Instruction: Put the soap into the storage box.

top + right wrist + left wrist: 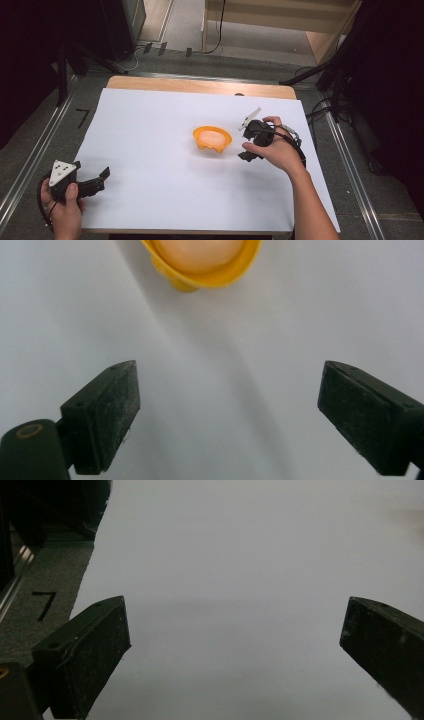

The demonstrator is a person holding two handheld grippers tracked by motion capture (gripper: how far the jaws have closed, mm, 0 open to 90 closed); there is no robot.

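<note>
The white sheet (150, 150) covering the table serves as the landmark, and the scene reads from its left edge across. At the sheet's near left corner, the person's left hand (62, 207) holds the left gripper (97, 179) low, pointing inward over bare paper. Its jaws stand spread wide with nothing between them. Judging by how far it sits from anything, it looks parked out of the way.

Near the sheet's middle, slightly right of centre, sits a small orange bowl (212, 138), upright, with a pale rounded thing inside that cannot be identified.

Just right of the bowl, the right hand (280, 150) reaches forward from an outstretched forearm, wrist bent so the right gripper (246, 145) aims left at the bowl. Its jaws are also spread wide and empty. The right gripper view shows the bowl straight ahead beyond them, apart from both, which suggests it is lined up for an approach.
</note>
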